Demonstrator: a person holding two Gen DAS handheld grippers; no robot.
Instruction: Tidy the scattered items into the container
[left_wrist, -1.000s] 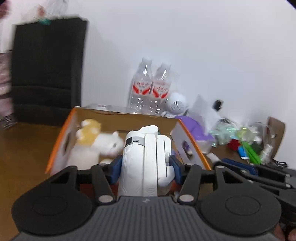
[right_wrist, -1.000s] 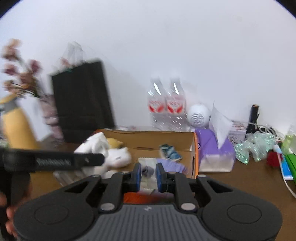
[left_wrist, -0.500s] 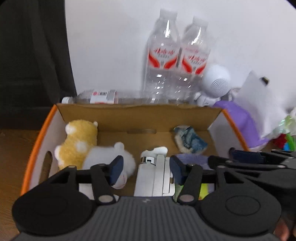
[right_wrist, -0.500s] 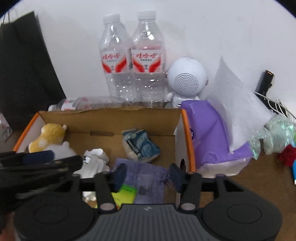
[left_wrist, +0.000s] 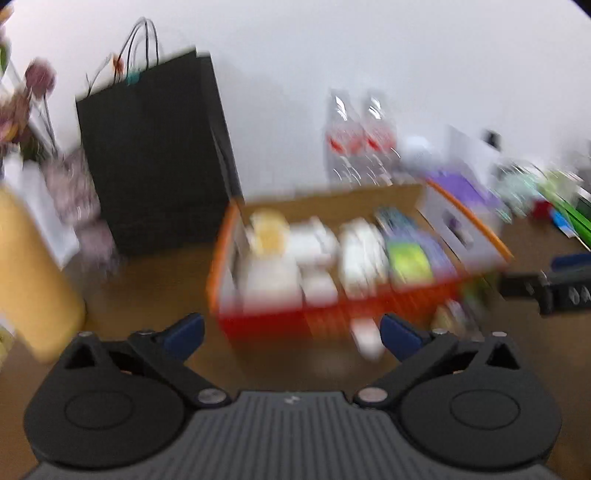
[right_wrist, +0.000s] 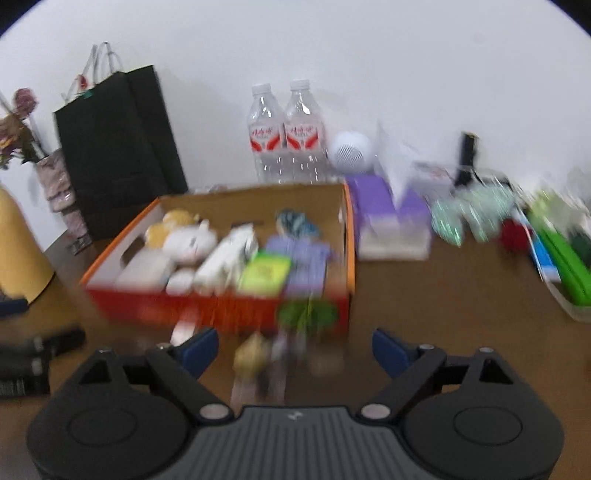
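Note:
The orange cardboard box (right_wrist: 221, 308) (left_wrist: 295, 315) stands on the brown table ahead of both grippers. In it lie a yellow plush (right_wrist: 166, 225), a white plush (right_wrist: 188, 240), a white folded device (right_wrist: 225, 258) (left_wrist: 360, 254), a green packet (right_wrist: 266, 273) and a purple pouch (right_wrist: 306, 258). My left gripper (left_wrist: 291, 332) is short of the box, jaws opening wide, nothing held. My right gripper (right_wrist: 293, 349) is also opening and holds nothing. Blurred small items, one green (right_wrist: 308, 314) and one yellowish (right_wrist: 253, 350), lie on the table before the box, untouched.
A black paper bag (right_wrist: 118, 147) stands back left, with two water bottles (right_wrist: 284, 136), a white round speaker (right_wrist: 349, 151) and a purple tissue pack (right_wrist: 388, 214) behind and beside the box. A yellow object (right_wrist: 18, 251) is at the left. Green and red clutter (right_wrist: 561, 258) is at the right.
The left gripper let go of the white device and the right let go of the purple pouch; both now lie in the box. Both grippers opened wide and drew back from the box.

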